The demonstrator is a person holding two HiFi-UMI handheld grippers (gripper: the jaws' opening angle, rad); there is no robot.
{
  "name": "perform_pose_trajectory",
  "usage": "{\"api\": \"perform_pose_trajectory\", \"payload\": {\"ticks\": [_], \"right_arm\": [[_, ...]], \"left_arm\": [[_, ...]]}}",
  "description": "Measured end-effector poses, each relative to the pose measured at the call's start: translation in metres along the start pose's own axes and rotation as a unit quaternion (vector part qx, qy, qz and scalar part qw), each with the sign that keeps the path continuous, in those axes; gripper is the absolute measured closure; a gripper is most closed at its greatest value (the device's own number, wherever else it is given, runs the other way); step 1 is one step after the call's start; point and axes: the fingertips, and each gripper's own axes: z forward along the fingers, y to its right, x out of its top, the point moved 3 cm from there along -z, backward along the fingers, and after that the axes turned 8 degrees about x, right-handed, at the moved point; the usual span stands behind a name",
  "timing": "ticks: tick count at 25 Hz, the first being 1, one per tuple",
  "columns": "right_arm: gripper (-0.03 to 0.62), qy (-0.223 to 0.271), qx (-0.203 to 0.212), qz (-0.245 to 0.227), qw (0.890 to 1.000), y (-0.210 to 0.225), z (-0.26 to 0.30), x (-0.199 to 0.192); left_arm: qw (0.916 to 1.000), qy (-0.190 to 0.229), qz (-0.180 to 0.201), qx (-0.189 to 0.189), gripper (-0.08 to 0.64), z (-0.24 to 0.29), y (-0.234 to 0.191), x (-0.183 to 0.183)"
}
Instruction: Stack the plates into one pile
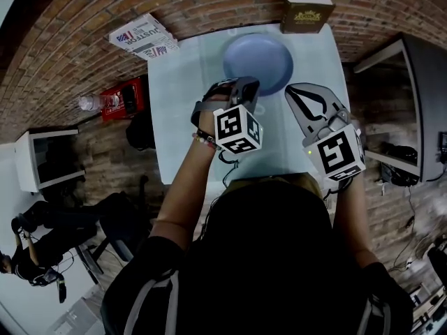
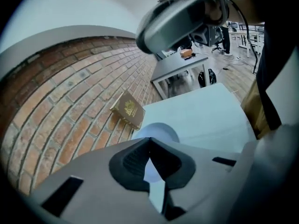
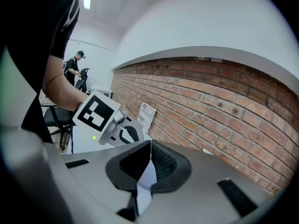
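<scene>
Left gripper (image 2: 149, 139), right gripper (image 3: 151, 143): jaws together, empty; plate (image 1: 258, 63) beyond the fingers (image 2: 133, 160) seems stiff, slick; pinch its rim

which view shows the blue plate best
The head view: the blue plate shows almost whole on the table. The left gripper view shows only part of it beyond the shut left tongs; the right gripper view faces the brick wall and misses it.

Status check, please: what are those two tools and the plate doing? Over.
Left tool shut, empty. Right tool shut, empty. Blue plate flat on table, untouched. Nothing blocking it.
</scene>
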Motion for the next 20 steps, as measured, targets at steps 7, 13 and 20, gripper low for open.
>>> {"api": "perform_pose_trajectory", "payload": {"ticks": [7,13,20], "right_arm": [[0.557,0.01,0.011,-0.016,1.0,-0.01,-0.001,0.013],[0.557,0.021,0.019,-0.025,0.999,-0.012,-0.002,0.024],[0.557,0.035,0.015,-0.036,0.999,-0.012,-0.001,0.034]], "left_arm": [[0.9957,0.074,-0.034,0.046,0.538,-0.049,-0.029,0.032],[0.9853,0.132,-0.072,0.082,0.538,-0.091,-0.054,0.053],[0.9751,0.162,-0.096,0.118,0.538,-0.13,-0.073,0.06]]}}
